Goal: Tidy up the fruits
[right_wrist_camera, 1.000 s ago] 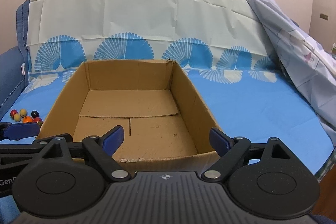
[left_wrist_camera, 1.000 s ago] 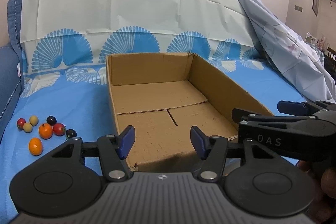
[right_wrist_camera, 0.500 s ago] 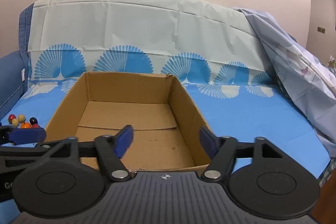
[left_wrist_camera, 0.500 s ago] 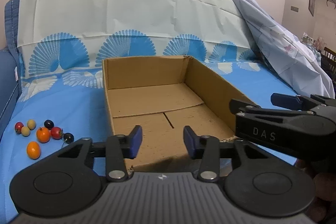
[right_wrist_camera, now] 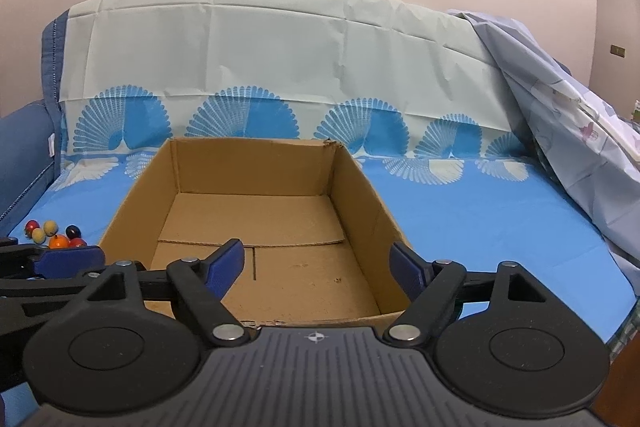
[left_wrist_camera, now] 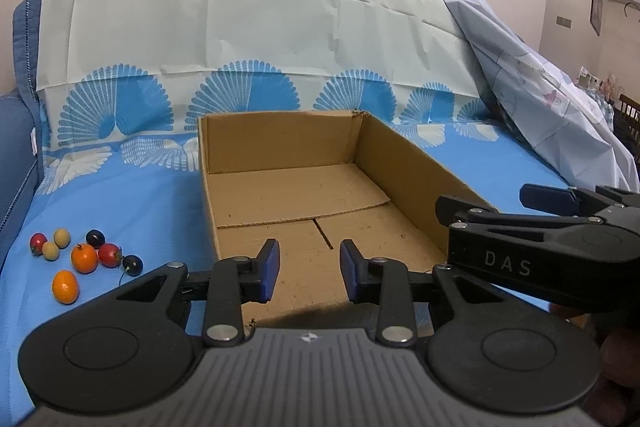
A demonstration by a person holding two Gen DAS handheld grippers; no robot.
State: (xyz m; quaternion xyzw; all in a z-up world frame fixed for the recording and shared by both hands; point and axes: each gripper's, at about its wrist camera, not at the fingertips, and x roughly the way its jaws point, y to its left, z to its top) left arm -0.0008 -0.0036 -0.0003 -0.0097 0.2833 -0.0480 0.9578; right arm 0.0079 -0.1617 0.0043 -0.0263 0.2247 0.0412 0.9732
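Fruits point(left_wrist_camera: 82, 259) lie well left of the left gripper point(left_wrist_camera: 309, 269), narrowing, nothing between

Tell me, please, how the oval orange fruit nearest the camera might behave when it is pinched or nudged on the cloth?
The oval orange fruit looks smooth and rounded, so it would probably roll if nudged. Its glossy skin might slip between flat pads. It seems small and probably light, and the soft blue cloth may slow any rolling.
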